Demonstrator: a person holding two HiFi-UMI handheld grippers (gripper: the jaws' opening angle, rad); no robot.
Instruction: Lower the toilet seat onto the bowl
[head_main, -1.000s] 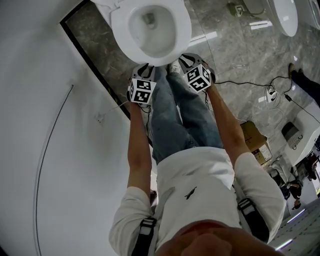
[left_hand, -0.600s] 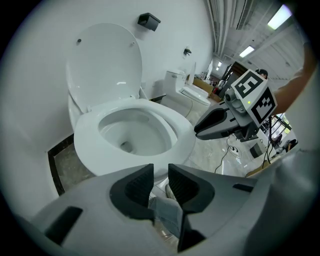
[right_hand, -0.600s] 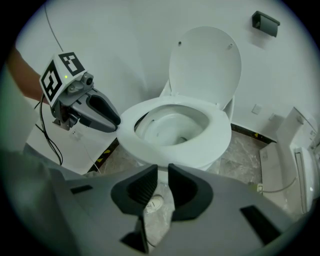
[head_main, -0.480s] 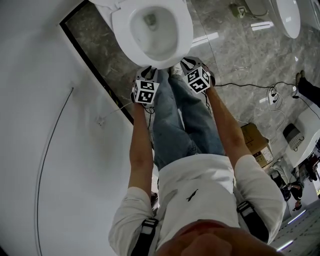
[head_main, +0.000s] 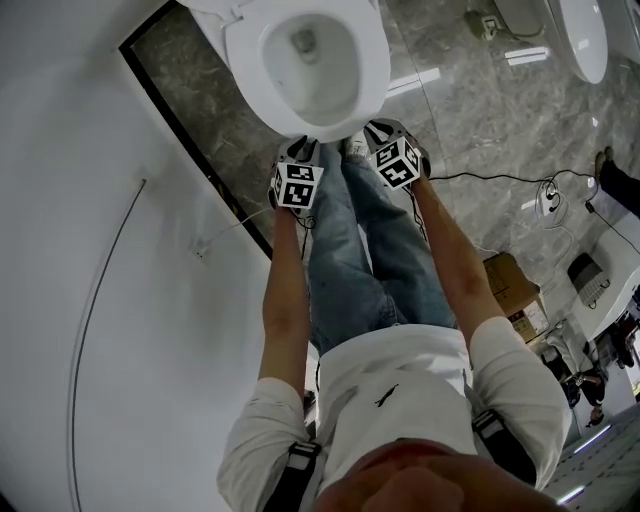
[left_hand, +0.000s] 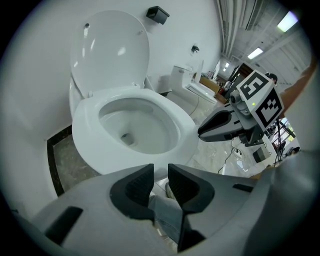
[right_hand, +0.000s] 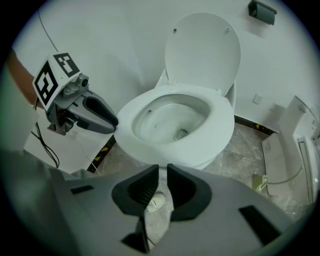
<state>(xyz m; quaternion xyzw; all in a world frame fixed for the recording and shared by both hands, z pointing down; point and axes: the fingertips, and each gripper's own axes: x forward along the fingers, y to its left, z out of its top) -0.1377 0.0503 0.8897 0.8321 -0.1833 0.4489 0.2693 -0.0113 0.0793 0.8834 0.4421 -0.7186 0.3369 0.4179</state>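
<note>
The white toilet seat lies flat on the bowl, and its lid stands upright against the wall. In both gripper views the seat rings the bowl just beyond the jaws. My left gripper hovers at the bowl's front rim, left of the person's jeans. Its jaws have just been closing to a narrow gap with nothing between them. My right gripper hangs at the front rim on the right. It is also slightly open and empty. Neither touches the seat.
The person's legs stand between the grippers, in front of the bowl. A white wall panel and a black floor strip run along the left. Cables and a cardboard box lie on the marble floor at right. Another white fixture is far right.
Both grippers have sunk lower in front of the bowl, and the left one has drifted slightly right. The seat and lid have not moved.
</note>
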